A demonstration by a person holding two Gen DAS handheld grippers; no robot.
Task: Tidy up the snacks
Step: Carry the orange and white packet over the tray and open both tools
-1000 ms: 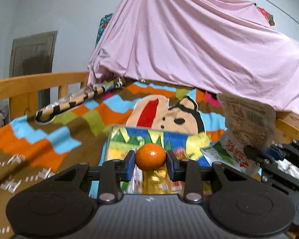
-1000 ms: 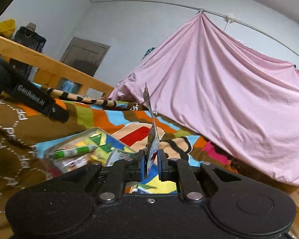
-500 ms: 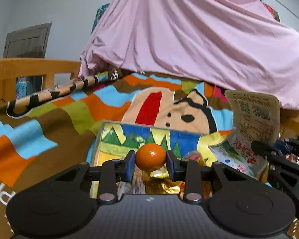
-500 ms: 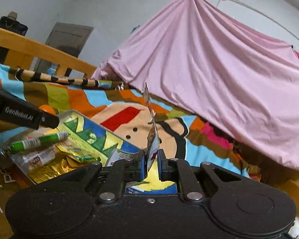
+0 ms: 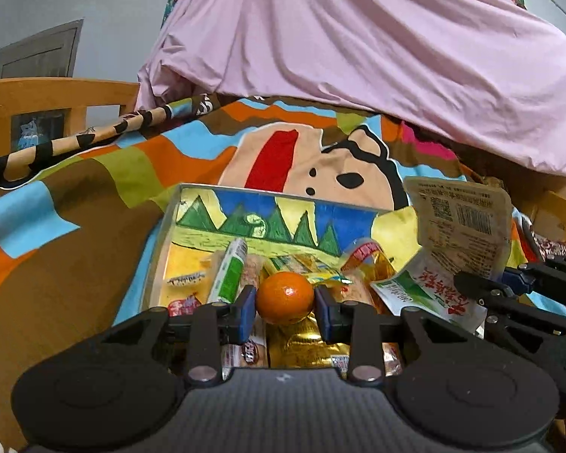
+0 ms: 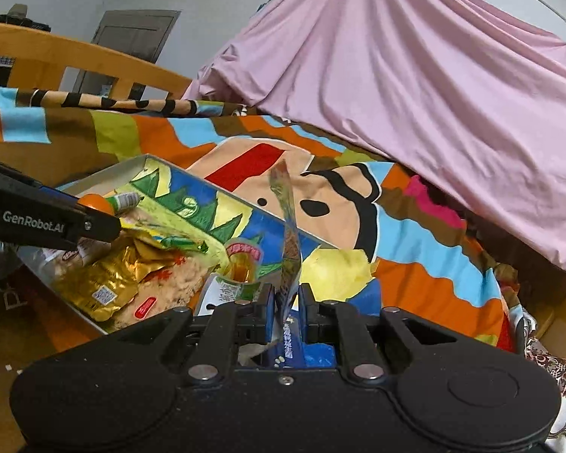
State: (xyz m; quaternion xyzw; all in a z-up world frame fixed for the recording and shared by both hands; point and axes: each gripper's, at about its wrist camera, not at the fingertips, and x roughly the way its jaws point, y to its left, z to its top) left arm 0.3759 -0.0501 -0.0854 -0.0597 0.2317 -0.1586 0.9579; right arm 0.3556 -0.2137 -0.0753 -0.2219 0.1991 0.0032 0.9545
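1. The left wrist view shows the left gripper (image 5: pixel 285 304) clamped on a small orange fruit (image 5: pixel 284 297), one blue pad against each side of it. The fruit hangs over the near part of an open painted box (image 5: pixel 245 204) that lies on a colourful cartoon blanket (image 5: pixel 94 173).
2. The same view shows the flat printed back of a snack packet (image 5: pixel 460 234), with barcode and small text, at the right of the box. The right gripper (image 5: pixel 509 287) reaches in from the right edge and pinches this packet.
3. The right wrist view shows that packet (image 6: pixel 288 241) edge-on, as a thin upright strip between the right gripper's (image 6: pixel 286 304) pads, which are pressed together on it. It stands over the near right corner of the box (image 6: pixel 192 179).
4. Only the right wrist view shows the left gripper (image 6: pixel 94 222) from the side, entering from the left with the fruit (image 6: pixel 96 202) just visible beyond its tip.
5. The box holds a heap of wrapped snacks: a gold foil packet (image 6: pixel 98 283), a green-and-white tube-shaped packet (image 5: pixel 230 271), a pale packet with a red label (image 6: pixel 162 287), and several more overlapping ones that are hard to tell apart.
6. A pink sheet (image 5: pixel 358 45) is draped over the far side of the bed, and a wooden bed rail (image 6: pixel 75 56) runs along the far left.
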